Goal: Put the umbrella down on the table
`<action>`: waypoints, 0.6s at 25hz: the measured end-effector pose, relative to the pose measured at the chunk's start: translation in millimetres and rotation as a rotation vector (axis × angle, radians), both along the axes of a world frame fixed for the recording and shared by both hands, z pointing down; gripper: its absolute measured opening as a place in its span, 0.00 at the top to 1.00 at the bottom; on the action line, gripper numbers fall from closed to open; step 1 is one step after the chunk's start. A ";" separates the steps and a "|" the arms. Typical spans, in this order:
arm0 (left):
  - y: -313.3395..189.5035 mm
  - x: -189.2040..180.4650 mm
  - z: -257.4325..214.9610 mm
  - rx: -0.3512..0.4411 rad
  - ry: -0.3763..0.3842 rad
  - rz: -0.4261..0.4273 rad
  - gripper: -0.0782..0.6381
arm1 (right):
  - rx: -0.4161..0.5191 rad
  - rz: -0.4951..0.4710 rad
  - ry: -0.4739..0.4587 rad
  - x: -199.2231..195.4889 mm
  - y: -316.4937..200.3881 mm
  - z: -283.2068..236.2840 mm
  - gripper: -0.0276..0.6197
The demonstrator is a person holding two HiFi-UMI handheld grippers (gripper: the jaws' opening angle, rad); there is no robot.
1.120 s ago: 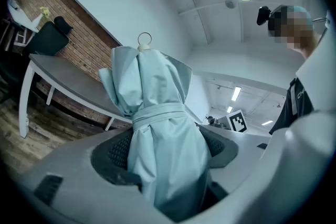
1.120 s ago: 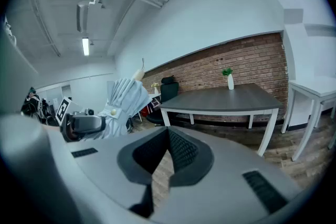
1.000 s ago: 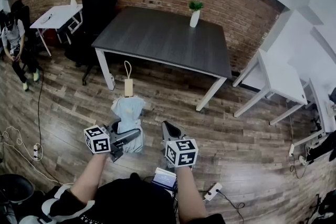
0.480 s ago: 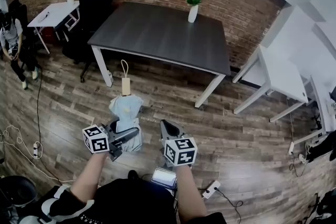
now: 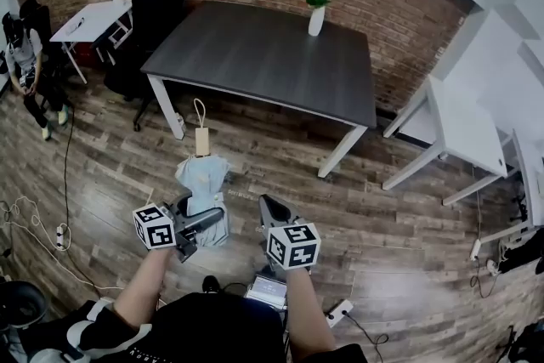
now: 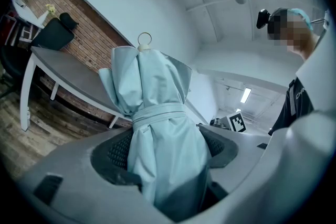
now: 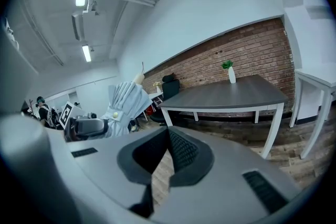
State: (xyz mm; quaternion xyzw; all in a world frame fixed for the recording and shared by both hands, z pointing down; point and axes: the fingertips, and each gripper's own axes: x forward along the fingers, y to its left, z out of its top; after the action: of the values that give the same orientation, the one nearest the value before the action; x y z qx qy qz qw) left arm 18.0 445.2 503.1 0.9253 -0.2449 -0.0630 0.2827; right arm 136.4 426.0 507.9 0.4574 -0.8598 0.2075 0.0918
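Observation:
A folded light-blue umbrella (image 5: 202, 183) with a wooden handle (image 5: 202, 140) and a cord loop is held off the wooden floor, handle end toward the table. My left gripper (image 5: 200, 221) is shut on its wrapped cloth body, and the pads press both sides of the umbrella (image 6: 157, 113) in the left gripper view. My right gripper (image 5: 270, 208) hovers beside it, apart from the umbrella, shut and holding nothing. The dark grey table (image 5: 263, 55) stands ahead by the brick wall. The right gripper view shows the umbrella (image 7: 123, 102) at left and the table (image 7: 231, 94) at right.
A white vase with a green plant (image 5: 316, 17) stands at the table's far right corner. A black office chair (image 5: 157, 4) and a small white table (image 5: 89, 21) are at left, white tables (image 5: 463, 132) at right. A person (image 5: 25, 64) sits far left. Cables and a power strip (image 5: 340, 310) lie on the floor.
The room has shifted slightly in the head view as both grippers travel together toward the table. The left gripper's hold on the umbrella is unchanged.

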 end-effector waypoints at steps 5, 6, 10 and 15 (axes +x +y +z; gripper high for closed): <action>-16.4 23.7 -0.7 -0.011 0.010 -0.048 0.42 | 0.004 -0.052 -0.022 22.8 -19.9 2.6 0.95; -20.1 28.5 -1.8 -0.013 0.014 -0.060 0.42 | 0.004 -0.060 -0.024 28.3 -24.6 3.1 0.95; -35.9 45.4 -1.0 -0.019 0.015 -0.110 0.42 | 0.002 -0.093 -0.030 49.3 -42.0 4.9 0.95; -45.9 66.7 0.3 -0.015 0.041 -0.162 0.42 | -0.010 -0.134 -0.030 75.9 -55.0 9.5 0.95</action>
State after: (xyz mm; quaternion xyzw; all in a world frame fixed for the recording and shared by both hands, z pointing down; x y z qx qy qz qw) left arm 84.7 399.3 503.3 0.8988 -0.3133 -0.1027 0.2888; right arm 212.2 371.1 517.5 0.3950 -0.8888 0.2121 0.0950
